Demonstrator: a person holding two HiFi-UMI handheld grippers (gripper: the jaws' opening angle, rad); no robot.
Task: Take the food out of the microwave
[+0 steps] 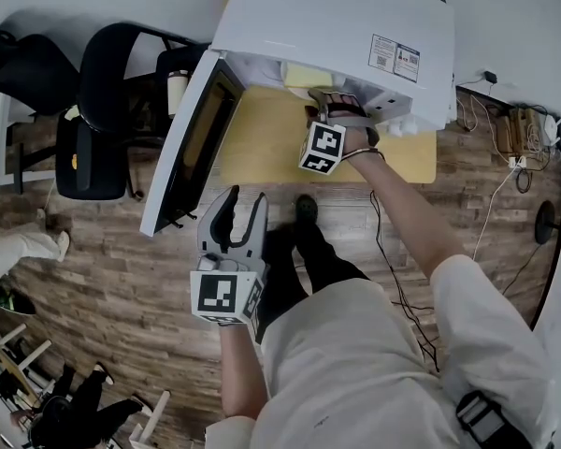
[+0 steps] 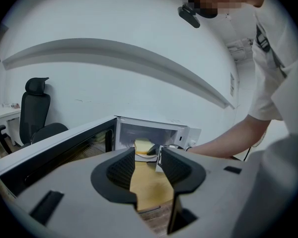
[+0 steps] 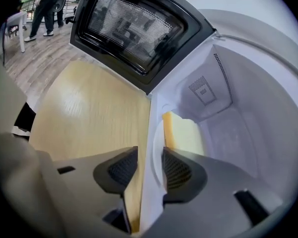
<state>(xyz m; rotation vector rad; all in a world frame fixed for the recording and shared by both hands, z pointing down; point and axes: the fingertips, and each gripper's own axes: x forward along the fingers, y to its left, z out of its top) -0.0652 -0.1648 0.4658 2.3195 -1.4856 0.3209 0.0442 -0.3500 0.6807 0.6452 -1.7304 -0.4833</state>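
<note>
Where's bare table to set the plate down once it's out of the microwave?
Bare yellow tabletop in front of the microwave, between its open door and the right hand-held gripper; another patch right of that arm. Crowded at the cavity mouth.

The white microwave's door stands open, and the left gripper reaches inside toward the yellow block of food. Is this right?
Wrong gripper: the head view shows the right gripper inside the white microwave, door open, near the yellow block of food. The left gripper hangs outside.

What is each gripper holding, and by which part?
Left gripper holds nothing. Right gripper has the rim of the plate between its jaws; a firm grip cannot be told.
</note>
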